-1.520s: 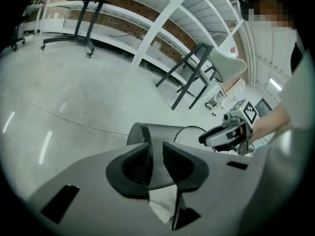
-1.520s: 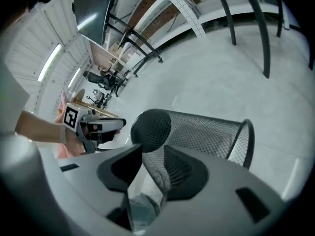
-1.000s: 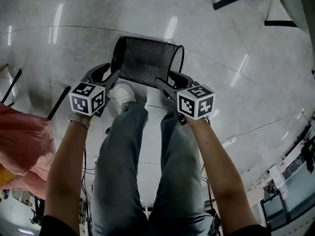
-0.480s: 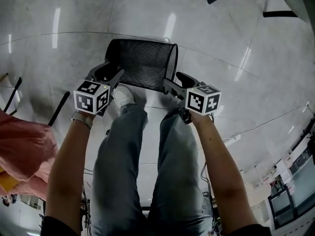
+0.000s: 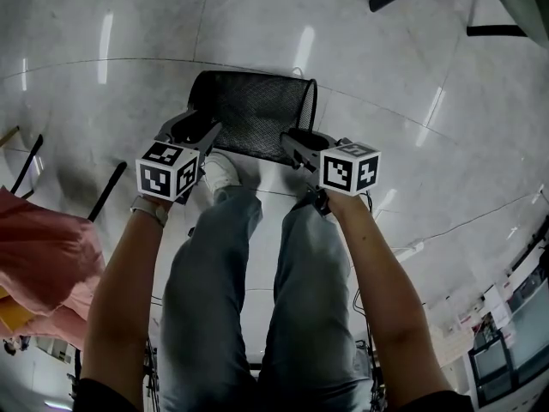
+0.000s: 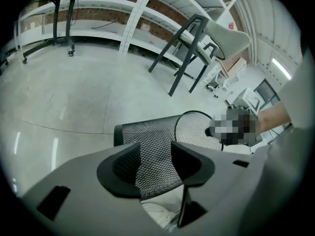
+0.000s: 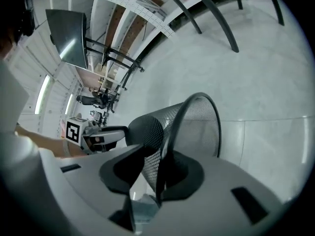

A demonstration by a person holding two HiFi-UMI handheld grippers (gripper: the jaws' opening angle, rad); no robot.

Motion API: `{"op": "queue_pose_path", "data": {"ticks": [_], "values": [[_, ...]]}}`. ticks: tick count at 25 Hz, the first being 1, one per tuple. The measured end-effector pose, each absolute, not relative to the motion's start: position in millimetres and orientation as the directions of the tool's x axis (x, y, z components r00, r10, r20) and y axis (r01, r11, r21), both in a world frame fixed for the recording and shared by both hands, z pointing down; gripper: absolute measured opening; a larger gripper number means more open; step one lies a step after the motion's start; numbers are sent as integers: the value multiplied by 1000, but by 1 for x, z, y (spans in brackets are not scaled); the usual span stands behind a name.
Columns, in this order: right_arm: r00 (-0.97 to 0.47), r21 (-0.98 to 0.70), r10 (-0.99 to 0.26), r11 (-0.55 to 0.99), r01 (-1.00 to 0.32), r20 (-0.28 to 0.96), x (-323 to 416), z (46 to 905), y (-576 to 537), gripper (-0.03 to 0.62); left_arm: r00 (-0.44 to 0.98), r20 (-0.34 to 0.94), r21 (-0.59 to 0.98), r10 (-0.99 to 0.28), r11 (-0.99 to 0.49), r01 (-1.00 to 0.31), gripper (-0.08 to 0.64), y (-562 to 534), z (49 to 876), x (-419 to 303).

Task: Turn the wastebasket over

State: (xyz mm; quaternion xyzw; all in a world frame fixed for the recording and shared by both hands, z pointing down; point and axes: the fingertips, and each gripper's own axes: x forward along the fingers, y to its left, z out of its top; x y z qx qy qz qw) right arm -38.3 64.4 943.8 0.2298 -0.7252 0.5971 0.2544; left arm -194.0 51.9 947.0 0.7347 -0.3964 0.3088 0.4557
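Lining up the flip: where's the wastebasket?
Head view centre, on its side ahead of the shoe: the wastebasket sits between the left gripper and the right gripper, whose jaws have just been closing on its rim.

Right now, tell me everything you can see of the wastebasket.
The wastebasket is black wire mesh, round, with a solid base band and a wire rim. It lies on its side on the grey floor, empty, mouth toward the right gripper, whose jaws have just closed on the rim; the left gripper clamps the wall near the base.
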Motion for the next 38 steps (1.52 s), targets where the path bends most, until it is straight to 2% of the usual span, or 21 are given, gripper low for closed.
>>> {"op": "queue_pose_path", "data": {"ticks": [4, 10, 21, 25, 38], "values": [[-776, -743, -61, 250, -620, 627, -44, 916, 63, 64, 511, 816, 435, -270, -295, -851, 192, 63, 937, -185], [-714, -659, -91, 320, -681, 694, -27, 883, 61, 38, 521, 804, 452, -287, -273, -849, 192, 67, 904, -168], [-429, -358, -108, 392, -847, 897, 52, 870, 50, 18, 534, 795, 467, -289, -272, -842, 192, 81, 856, -148], [-351, -282, -108, 402, -871, 930, 69, 878, 49, 17, 538, 791, 470, -292, -273, -839, 190, 86, 849, -147], [-277, -218, -89, 410, -886, 957, 18, 902, 63, 26, 519, 793, 473, -318, -215, -854, 192, 104, 855, -183]]}}
